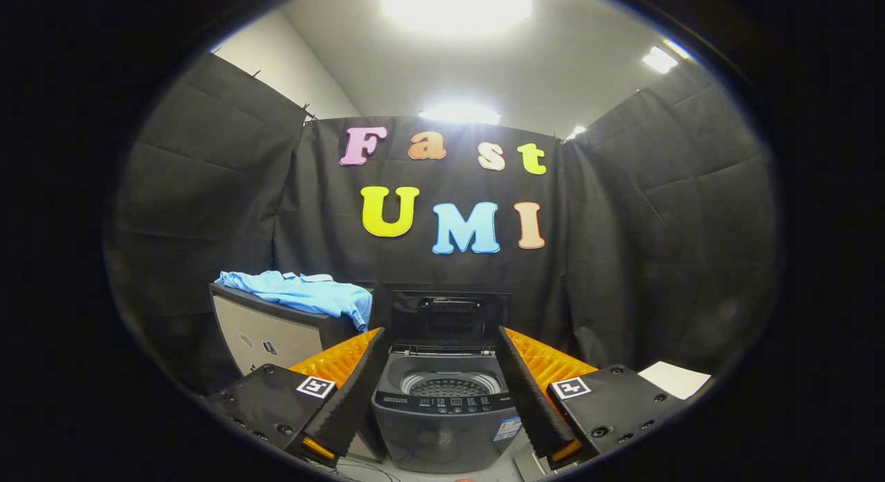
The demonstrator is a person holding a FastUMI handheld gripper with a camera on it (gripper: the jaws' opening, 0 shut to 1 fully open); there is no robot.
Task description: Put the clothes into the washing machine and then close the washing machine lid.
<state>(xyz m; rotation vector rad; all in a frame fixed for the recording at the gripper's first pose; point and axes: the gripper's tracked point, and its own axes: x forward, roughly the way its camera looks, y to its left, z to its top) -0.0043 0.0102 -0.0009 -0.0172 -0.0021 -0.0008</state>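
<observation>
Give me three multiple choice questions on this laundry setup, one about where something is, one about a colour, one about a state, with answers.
1. Where do the clothes lie?
A. in the drum
B. on the cabinet beside the washing machine
C. between the claw's fingers

2. What colour are the clothes?
A. light blue
B. red
C. white

3. How is the lid?
A. shut
B. raised open
C. removed

Answers: 1 B, they are draped over the cabinet top. 2 A, the fabric is light blue. 3 B, the lid stands up behind the bare drum; the claw is open, holding nothing.

Glossy plastic washing machine (442, 427); soft cloth clothes (304, 293).
</observation>
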